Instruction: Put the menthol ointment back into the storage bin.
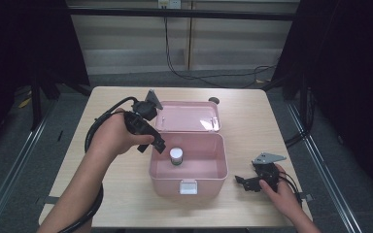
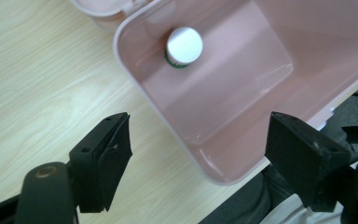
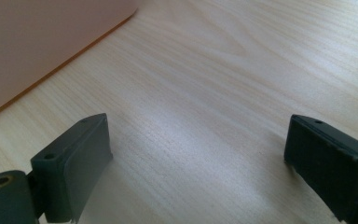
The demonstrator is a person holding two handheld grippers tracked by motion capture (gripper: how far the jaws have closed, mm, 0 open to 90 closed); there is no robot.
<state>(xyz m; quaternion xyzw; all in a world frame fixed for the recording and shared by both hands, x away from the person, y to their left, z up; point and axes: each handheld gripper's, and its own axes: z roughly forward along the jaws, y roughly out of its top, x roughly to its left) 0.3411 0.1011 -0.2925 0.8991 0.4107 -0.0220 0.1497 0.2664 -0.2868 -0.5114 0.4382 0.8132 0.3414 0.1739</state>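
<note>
Left gripper view shows my left gripper (image 2: 198, 154) wide open over the pink box (image 2: 223, 172) rim, the white-capped bottle (image 2: 184, 45) ahead of it, so I would probably lower straight around the cap, while my right gripper (image 3: 196, 170) rests open on the table (image 3: 223, 84).

The place looks like a lab or recording bay. A bare light wooden table (image 1: 126, 204) stands on grey carpet (image 1: 330, 160), flanked by black curtains (image 1: 354, 73). Black cables (image 1: 199, 77) trail across the floor below a plain panelled wall (image 1: 126, 39) with a socket (image 1: 169, 4).
</note>
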